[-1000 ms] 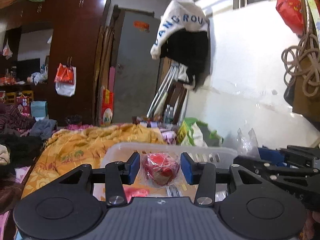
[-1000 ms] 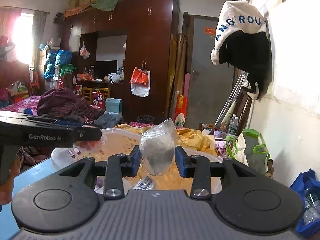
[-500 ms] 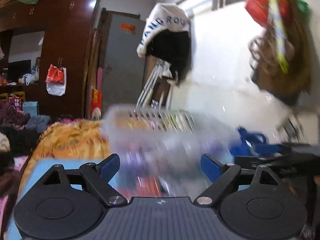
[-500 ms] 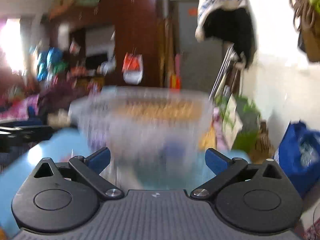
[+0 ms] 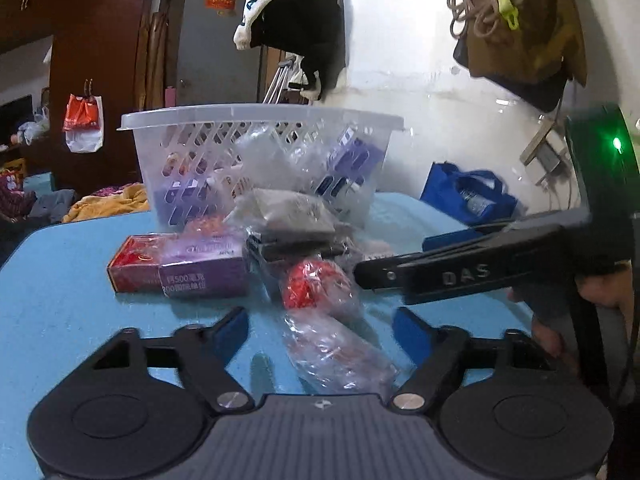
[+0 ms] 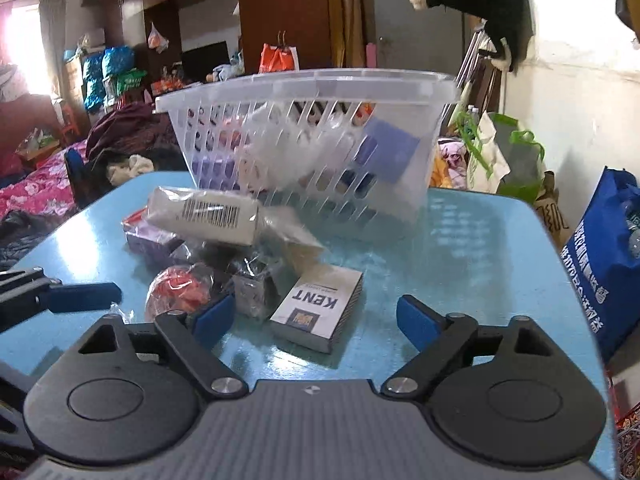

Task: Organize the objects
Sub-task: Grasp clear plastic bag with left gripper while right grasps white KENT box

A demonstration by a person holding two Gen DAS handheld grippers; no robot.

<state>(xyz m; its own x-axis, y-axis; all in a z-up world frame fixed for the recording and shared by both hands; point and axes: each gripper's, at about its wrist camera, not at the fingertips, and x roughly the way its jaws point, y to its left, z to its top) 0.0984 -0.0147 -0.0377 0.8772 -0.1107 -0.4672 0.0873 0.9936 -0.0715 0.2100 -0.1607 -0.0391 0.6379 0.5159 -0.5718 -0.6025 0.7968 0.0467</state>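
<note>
Left wrist view
- Left gripper (image 5: 320, 330): jaws spread wide, holding nothing, low over the blue counter (image 5: 60, 300).
- Between the blue pads (image 5: 230, 330): a clear plastic bag (image 5: 340, 356) lies on the counter, touched by neither pad.
- Red ball in plastic wrap (image 5: 312, 284): on the counter just beyond that bag.
- Red and purple boxes (image 5: 180, 266): side by side, left of the ball.
- Grey packet in clear wrap (image 5: 284, 210): atop a dark bundle, just in front of the basket.
- Clear plastic basket (image 5: 260, 120): upright at the far side of the counter, purple packs and bags visible through its slotted wall.
- Right gripper (image 5: 460, 270): reaches in from the right, side-on; its opening cannot be judged here.

Right wrist view
- Right gripper (image 6: 316, 320): jaws wide apart, empty.
- KENT cigarette pack (image 6: 320, 308): flat on the counter (image 6: 480, 260) between the pads, touching neither.
- Red ball (image 6: 178, 290): left of the pack, beside the left-hand pad.
- White barcoded packet (image 6: 208, 214): resting on top of the pile.
- Basket (image 6: 304, 84): behind the pile; looks tilted and blurred.
- Left gripper (image 6: 80, 296): one blue fingertip enters at the left edge.
</note>
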